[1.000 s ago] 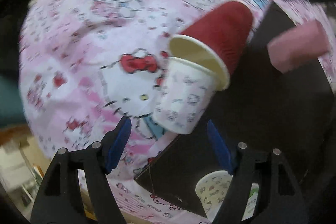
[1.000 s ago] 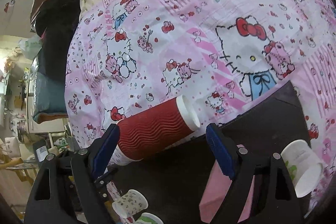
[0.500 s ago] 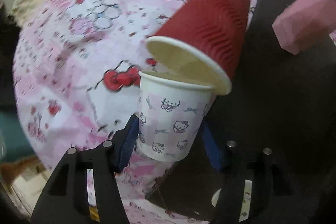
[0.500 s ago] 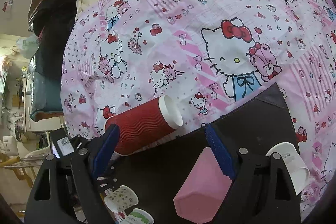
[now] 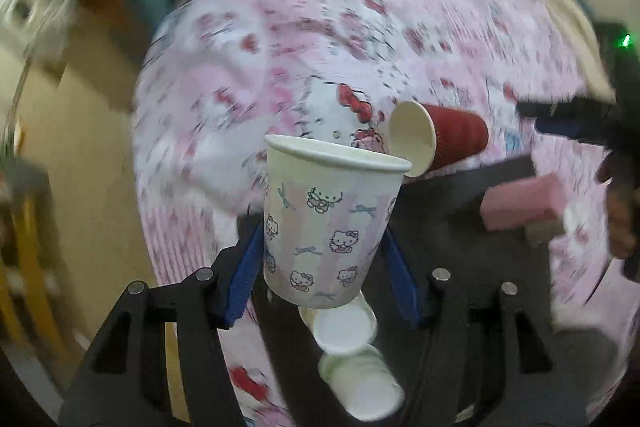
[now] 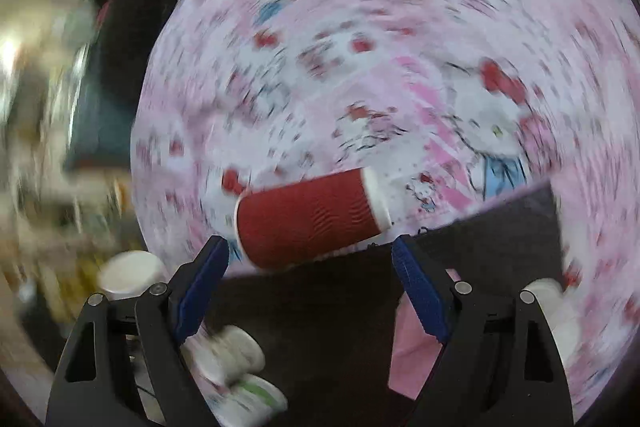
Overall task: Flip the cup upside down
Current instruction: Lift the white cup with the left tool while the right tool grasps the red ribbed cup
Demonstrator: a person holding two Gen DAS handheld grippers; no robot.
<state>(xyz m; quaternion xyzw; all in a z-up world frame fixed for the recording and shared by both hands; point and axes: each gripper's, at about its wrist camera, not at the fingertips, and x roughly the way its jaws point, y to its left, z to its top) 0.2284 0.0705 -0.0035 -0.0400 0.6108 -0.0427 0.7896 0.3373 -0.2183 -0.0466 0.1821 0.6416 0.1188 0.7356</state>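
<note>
My left gripper is shut on a white paper cup with cat prints. The cup is lifted off the bed, mouth up and slightly tilted, with blue pads on both sides of its lower wall. Behind it a red ribbed cup lies on its side at the edge of a black board, mouth towards the left wrist camera. In the right wrist view this red cup lies just beyond my right gripper, which is open with nothing between its fingers.
A pink block lies on the black board. Two white cups lie on their sides under the held cup. Another white cup lies at the board's right. The bed has a pink cartoon sheet.
My left gripper closed on the patterned cup, then lifted it and rolled, so the cup now stands mouth up in the view. The right gripper shifted a little; both views are blurred.
</note>
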